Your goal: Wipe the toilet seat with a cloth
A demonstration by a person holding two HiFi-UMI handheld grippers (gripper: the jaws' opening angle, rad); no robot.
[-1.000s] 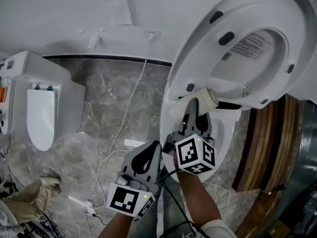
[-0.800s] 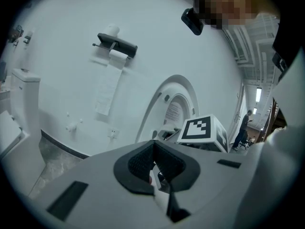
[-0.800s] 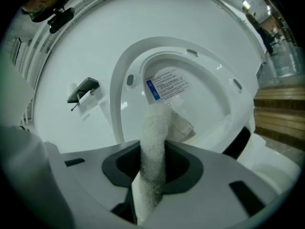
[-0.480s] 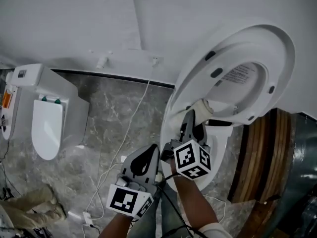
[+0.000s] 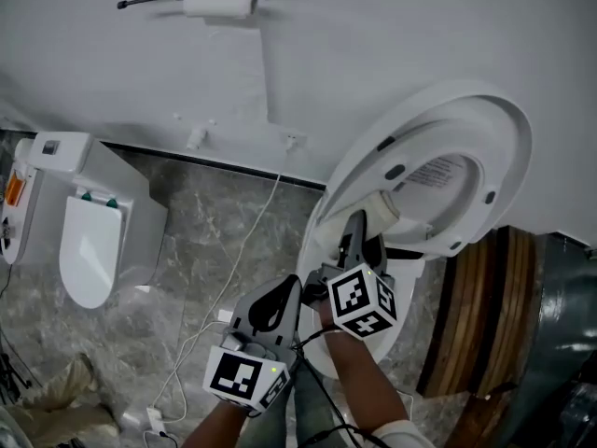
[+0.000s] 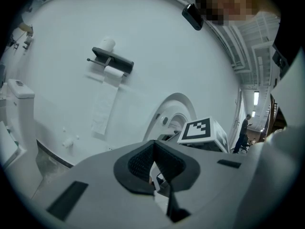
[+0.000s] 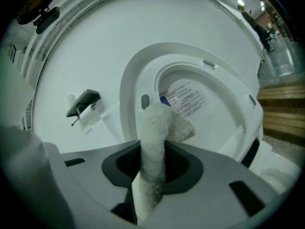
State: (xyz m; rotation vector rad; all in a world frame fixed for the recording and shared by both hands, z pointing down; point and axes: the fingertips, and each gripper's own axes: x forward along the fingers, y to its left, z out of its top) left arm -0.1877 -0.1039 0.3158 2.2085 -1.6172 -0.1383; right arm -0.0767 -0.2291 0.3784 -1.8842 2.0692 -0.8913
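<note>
As the right gripper, clamped on the cloth, has lifted it against the lower rim of the raised toilet seat, wiping looks under way, the left gripper rising alongside, jaws together, empty.

The fluffy white terry cloth is looking rough against the raised white plastic toilet seat, which is gleaming smooth and glossy. The grey veined stone floor is shining polished; the brown wooden slats are looking matt.
</note>
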